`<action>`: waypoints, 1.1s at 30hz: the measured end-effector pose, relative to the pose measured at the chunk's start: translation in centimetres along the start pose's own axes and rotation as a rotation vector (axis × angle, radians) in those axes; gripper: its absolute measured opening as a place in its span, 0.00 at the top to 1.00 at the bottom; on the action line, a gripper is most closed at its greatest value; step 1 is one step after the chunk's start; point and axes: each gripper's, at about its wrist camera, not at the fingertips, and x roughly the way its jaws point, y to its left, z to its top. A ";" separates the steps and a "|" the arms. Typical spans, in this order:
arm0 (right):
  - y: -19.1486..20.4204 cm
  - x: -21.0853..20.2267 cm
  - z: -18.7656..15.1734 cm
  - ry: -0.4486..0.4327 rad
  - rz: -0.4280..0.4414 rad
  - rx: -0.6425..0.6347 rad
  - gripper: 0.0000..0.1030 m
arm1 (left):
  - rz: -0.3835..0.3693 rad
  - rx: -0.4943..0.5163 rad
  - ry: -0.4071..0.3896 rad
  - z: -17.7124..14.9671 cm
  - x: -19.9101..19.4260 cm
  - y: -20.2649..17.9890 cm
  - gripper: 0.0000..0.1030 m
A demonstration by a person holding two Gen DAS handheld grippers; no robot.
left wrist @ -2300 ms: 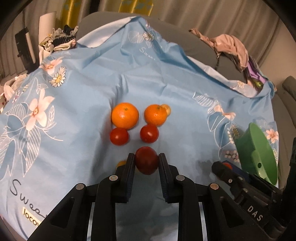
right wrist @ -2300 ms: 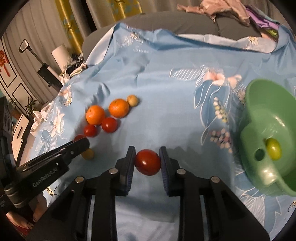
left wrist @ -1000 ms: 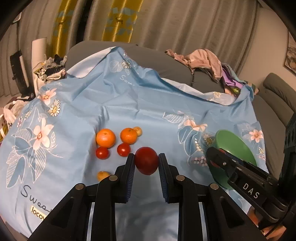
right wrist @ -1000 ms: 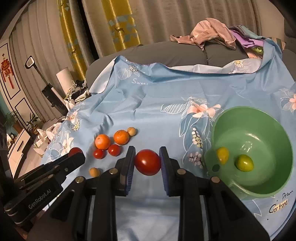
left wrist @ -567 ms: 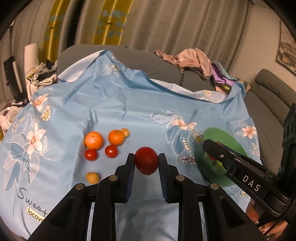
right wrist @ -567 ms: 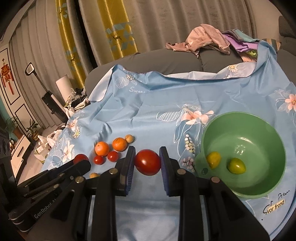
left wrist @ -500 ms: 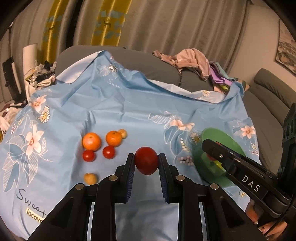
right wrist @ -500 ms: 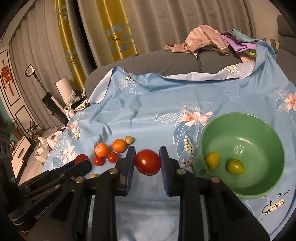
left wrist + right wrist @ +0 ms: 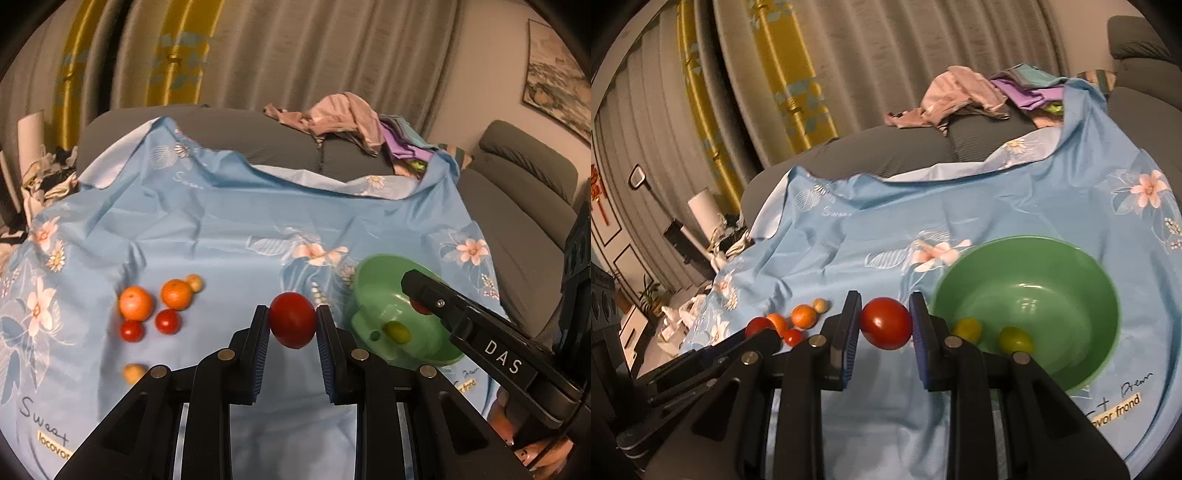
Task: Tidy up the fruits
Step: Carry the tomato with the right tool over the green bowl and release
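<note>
In the left wrist view my left gripper (image 9: 291, 314) is shut on a red tomato (image 9: 291, 325), held above the blue cloth. To its right lies the green bowl (image 9: 369, 275), with the right gripper's finger (image 9: 461, 317) over it. In the right wrist view my right gripper (image 9: 884, 317) is shut on another red tomato (image 9: 885, 326), just left of the green bowl (image 9: 1027, 243). A yellow fruit (image 9: 967, 328) and a greenish one (image 9: 1015, 339) lie inside the bowl. Two oranges (image 9: 135, 302), two small tomatoes (image 9: 168, 321) and two small tan fruits (image 9: 194, 282) lie on the cloth at the left.
The blue floral cloth (image 9: 207, 229) covers a grey sofa (image 9: 236, 133). A heap of clothes (image 9: 343, 118) lies on the sofa's back edge. Curtains hang behind. Bags and clutter (image 9: 713, 236) stand off the cloth's left side.
Both grippers have risen and shifted right with their tomatoes. The loose fruits have slid left and look smaller, and the bowl has come nearer to both grippers.
</note>
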 end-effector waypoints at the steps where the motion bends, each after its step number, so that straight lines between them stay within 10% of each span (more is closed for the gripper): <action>1: -0.4 -0.2 0.1 -0.006 -0.005 0.007 0.73 | -0.006 0.004 -0.001 0.1 0.1 -0.4 0.75; 33: -9.6 -2.6 0.4 -0.046 -0.190 0.218 0.73 | -0.106 0.136 0.064 0.3 4.9 -9.5 0.75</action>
